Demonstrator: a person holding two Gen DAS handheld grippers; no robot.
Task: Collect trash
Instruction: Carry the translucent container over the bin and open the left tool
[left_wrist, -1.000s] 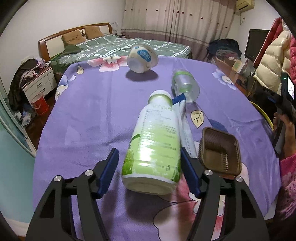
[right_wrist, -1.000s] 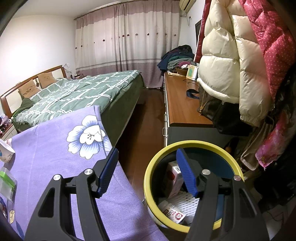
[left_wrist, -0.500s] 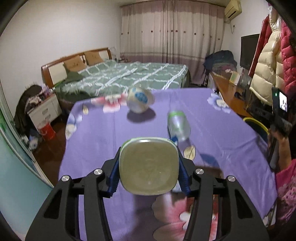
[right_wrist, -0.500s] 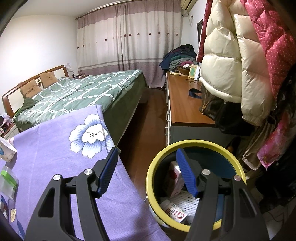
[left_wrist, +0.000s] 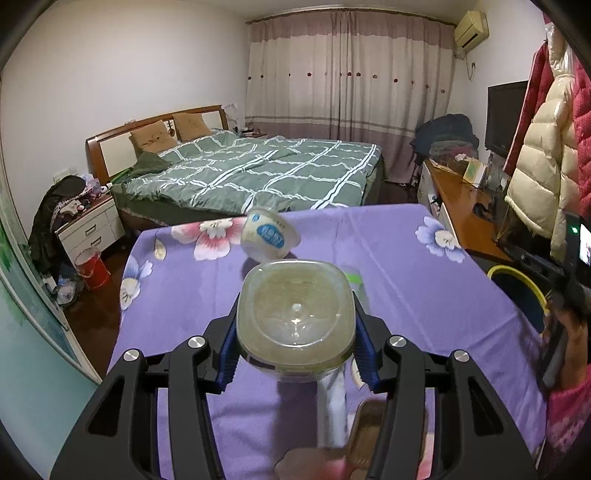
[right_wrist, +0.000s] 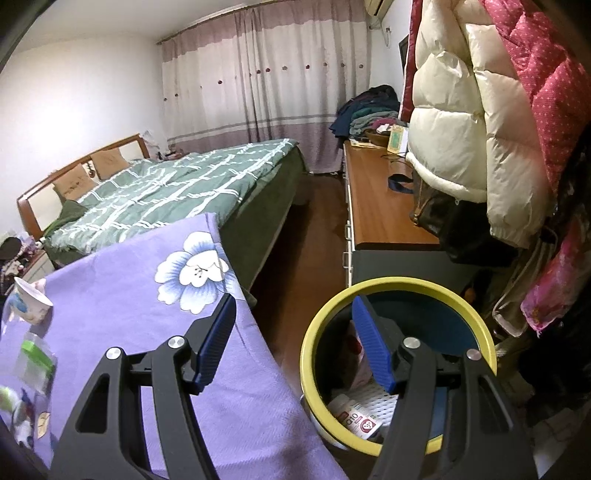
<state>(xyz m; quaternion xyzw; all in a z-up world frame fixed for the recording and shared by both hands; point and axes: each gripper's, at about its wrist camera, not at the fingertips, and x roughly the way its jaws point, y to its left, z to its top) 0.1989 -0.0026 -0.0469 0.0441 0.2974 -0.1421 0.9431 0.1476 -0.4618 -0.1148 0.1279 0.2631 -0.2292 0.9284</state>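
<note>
Jaws of left gripper (left_wrist: 295, 341) tight around bottle (left_wrist: 295, 312).

A green checked wooden-framed bed (left_wrist: 255, 173) stands beyond the claw, pale pink-banded curtains (left_wrist: 351, 81) behind, brown wooden floor (right_wrist: 310, 258) alongside.

A tabletop (left_wrist: 406, 280) covered in purple flowered cloth carries a tipped white cup (left_wrist: 269, 236), a clear plastic container with a green band (right_wrist: 35, 360) and a brown tray (left_wrist: 365, 432).
</note>
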